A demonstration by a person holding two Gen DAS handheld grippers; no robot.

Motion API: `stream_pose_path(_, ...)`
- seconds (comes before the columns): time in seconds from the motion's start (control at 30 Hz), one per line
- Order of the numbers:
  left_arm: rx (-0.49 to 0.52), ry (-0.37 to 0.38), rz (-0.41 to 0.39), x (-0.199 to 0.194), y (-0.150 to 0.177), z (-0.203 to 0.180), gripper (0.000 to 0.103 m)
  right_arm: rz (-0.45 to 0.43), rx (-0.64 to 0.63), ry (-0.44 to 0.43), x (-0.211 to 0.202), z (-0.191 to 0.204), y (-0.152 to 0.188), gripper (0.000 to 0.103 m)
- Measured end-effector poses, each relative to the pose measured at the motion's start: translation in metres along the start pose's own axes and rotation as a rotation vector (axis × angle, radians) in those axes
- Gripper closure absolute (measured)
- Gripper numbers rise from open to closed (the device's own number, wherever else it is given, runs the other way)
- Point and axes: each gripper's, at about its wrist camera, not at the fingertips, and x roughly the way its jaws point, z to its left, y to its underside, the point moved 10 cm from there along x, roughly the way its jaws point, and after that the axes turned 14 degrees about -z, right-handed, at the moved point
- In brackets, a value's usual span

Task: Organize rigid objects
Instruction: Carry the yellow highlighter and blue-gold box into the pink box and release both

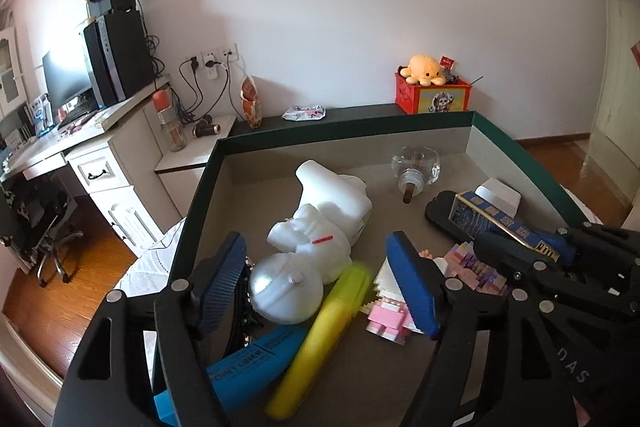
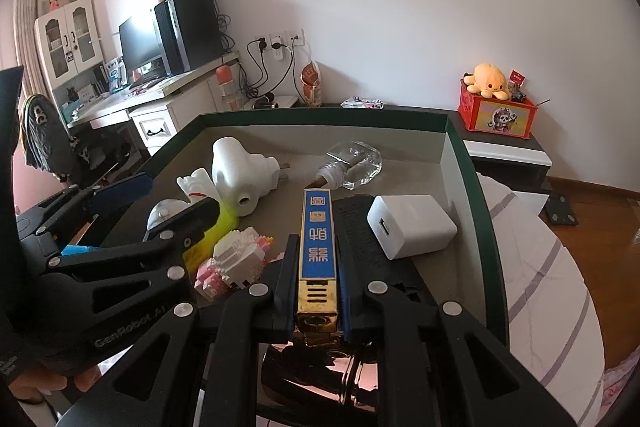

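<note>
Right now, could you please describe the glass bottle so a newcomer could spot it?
Look inside the green-rimmed tray, towards its far wall. The glass bottle lies on its side beside the white charger; it is the only see-through thing there.

Tray [image 2: 476, 163], contents: bottle [image 2: 354, 163] by the back wall; plug-in device [image 2: 236, 173] left of the bottle; charger [image 2: 408, 225] toward the tray's right wall; brick toy [image 2: 240, 257] and markers [image 1: 320, 339] (partly overlapping) near its front.
</note>
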Motion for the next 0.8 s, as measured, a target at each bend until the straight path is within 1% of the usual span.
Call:
stream_pose_path(0.23, -0.021, -0.019, 0.002, -0.0007, -0.0003, 0.0066, 0.024, 0.025, -0.014, -0.016, 0.0084, 0.0074, 0.007, 0.087)
stream_pose_path(0.33, -0.033, -0.015, 0.009, -0.0003, 0.0014, 0.0076, 0.024, 0.022, -0.012, -0.016, 0.0088, 0.0075, 0.0075, 0.087)
stream_pose_path(0.7, -0.02, -0.013, 0.023, 0.0002, 0.0043, 0.0068, 0.024, 0.008, 0.022, -0.027, 0.0108, 0.0034, 0.0062, 0.087)
stream_pose_path(0.73, -0.02, -0.011, 0.024, 0.0003, 0.0046, 0.0065, 0.024, 0.007, 0.021, -0.02, 0.0109, 0.0024, 0.0058, 0.086)
stream_pose_path(0.8, -0.023, -0.013, 0.023, 0.0003, 0.0046, 0.0071, 0.024, 0.006, 0.031, -0.005, 0.011, -0.0011, 0.0057, 0.081)
